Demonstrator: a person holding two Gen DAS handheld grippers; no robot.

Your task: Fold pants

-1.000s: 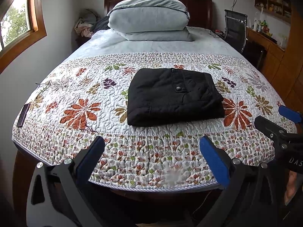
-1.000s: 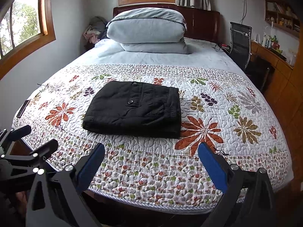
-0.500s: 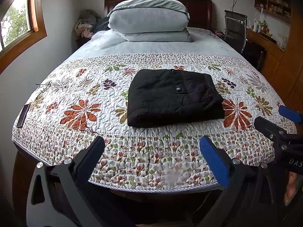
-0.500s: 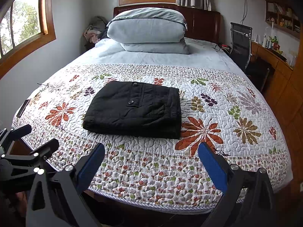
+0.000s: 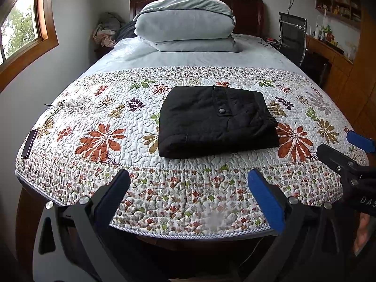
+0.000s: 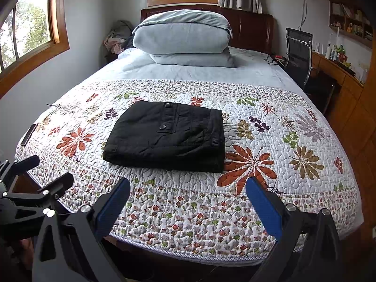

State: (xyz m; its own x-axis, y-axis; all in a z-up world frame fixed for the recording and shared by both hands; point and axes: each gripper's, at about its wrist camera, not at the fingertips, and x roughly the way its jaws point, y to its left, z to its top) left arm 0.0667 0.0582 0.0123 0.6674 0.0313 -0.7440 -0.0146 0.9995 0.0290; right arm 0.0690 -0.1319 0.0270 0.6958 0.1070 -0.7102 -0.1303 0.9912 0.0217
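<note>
Black pants (image 5: 216,121) lie folded into a compact rectangle on the floral quilt (image 5: 98,138), also in the right wrist view (image 6: 168,136). My left gripper (image 5: 189,196) is open and empty, held off the foot edge of the bed, short of the pants. My right gripper (image 6: 188,203) is open and empty, also off the foot edge. The right gripper shows at the right edge of the left wrist view (image 5: 347,155); the left gripper shows at the left edge of the right wrist view (image 6: 35,178).
A dark phone (image 5: 28,143) lies at the quilt's left edge. Stacked pale blue pillows (image 5: 185,25) sit at the headboard. A black chair (image 5: 292,36) and a wooden desk (image 5: 333,54) stand to the right. A wall with a window is on the left.
Both cameras have eased back slightly; the pants and both open grippers look unchanged.
</note>
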